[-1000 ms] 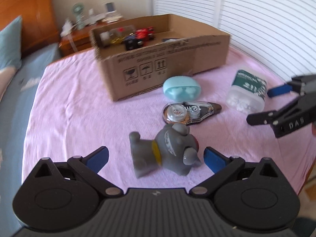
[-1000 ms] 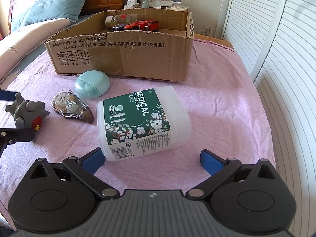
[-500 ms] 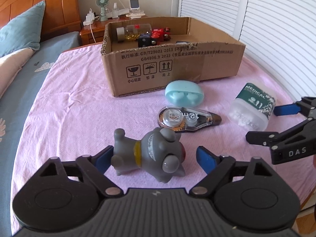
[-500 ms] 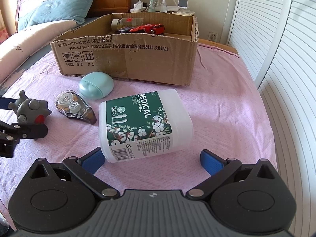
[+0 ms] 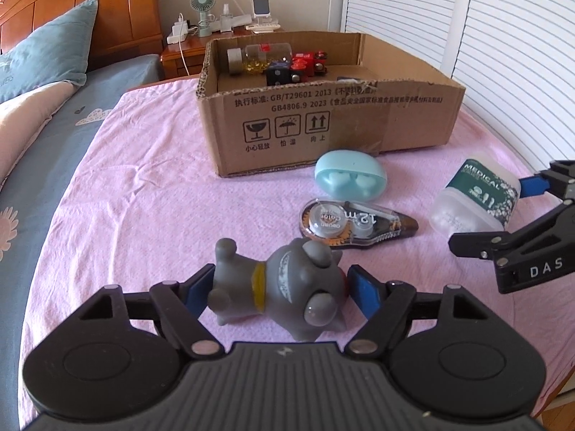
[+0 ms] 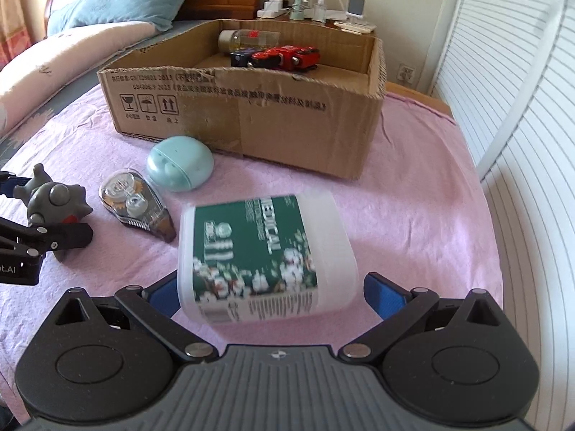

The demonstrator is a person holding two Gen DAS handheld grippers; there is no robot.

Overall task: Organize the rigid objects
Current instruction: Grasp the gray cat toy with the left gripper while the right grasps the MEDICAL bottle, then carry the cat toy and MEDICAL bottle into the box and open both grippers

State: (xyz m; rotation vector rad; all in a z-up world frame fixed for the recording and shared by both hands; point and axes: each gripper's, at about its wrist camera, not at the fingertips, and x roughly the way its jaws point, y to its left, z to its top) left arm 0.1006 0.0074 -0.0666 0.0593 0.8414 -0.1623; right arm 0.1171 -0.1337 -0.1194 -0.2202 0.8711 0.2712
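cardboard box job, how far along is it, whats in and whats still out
Done: a clear bottle and red toy car already lie in the cardboard box. In hand: the left gripper brackets the grey toy, the right gripper brackets the cotton swab tub; neither looks clamped. Left: both of those, plus the blue earbud case and correction tape on the pink cloth.
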